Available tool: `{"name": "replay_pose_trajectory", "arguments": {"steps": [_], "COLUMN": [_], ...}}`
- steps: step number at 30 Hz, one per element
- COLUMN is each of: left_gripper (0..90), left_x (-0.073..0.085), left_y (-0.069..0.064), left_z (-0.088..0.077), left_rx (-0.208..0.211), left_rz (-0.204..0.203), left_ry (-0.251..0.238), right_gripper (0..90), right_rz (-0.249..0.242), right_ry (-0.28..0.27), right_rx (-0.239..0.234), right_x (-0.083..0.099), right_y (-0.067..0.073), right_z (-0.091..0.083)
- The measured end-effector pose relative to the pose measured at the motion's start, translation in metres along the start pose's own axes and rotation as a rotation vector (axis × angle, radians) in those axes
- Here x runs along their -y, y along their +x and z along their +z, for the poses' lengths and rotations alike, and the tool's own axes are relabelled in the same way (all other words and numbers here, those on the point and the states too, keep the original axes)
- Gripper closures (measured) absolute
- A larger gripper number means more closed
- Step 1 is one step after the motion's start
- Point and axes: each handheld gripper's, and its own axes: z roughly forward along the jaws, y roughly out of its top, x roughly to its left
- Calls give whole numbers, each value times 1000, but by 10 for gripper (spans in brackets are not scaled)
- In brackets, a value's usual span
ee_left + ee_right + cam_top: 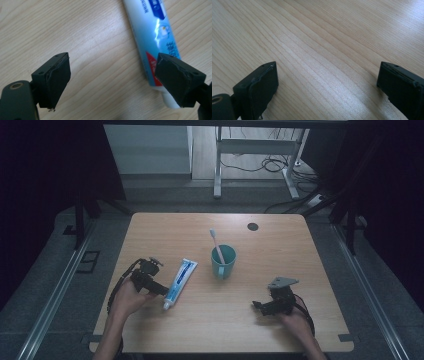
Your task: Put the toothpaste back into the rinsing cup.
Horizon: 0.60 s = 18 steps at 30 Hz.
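**Toothpaste tube beside my left jaws, nothing clamped**

From the high view I see the whole table [280, 235]. My left gripper [161, 290] sits at the near left, its tip just beside the cap end of the toothpaste tube [180, 276], which lies flat and slanted, cap toward me. Past the tube stands a green cup [223, 261] with a pink toothbrush [216, 245] leaning in it. My right gripper [257, 306] rests well apart from them at the near right, over bare wood.

The left gripper view adds what the high one cannot: my left gripper's [106, 82] jaws stand wide apart with only wood grain between them. The toothpaste tube [155, 32] runs down the right side, and its lower end and white cap pass behind the right-hand jaw. I cannot tell whether that jaw touches it.

In the right gripper view my right gripper's [327, 86] jaws also stand wide apart, holding nothing, above plain table [324, 37].
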Motion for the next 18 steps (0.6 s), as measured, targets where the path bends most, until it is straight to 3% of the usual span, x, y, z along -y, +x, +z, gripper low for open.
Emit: {"name": "replay_pose_trajectory", "arguments": {"steps": [18], "left_gripper": [161], "left_x": [-54], "left_y": [-17], "left_z": [14], "left_rx": [8], "left_rz": [30], "left_ry": [143], "right_gripper": [33], "right_rz": [-1], "right_ry": [0], "right_rx": [1], "right_x": [0], "right_y": [0], "right_z": [0]}}
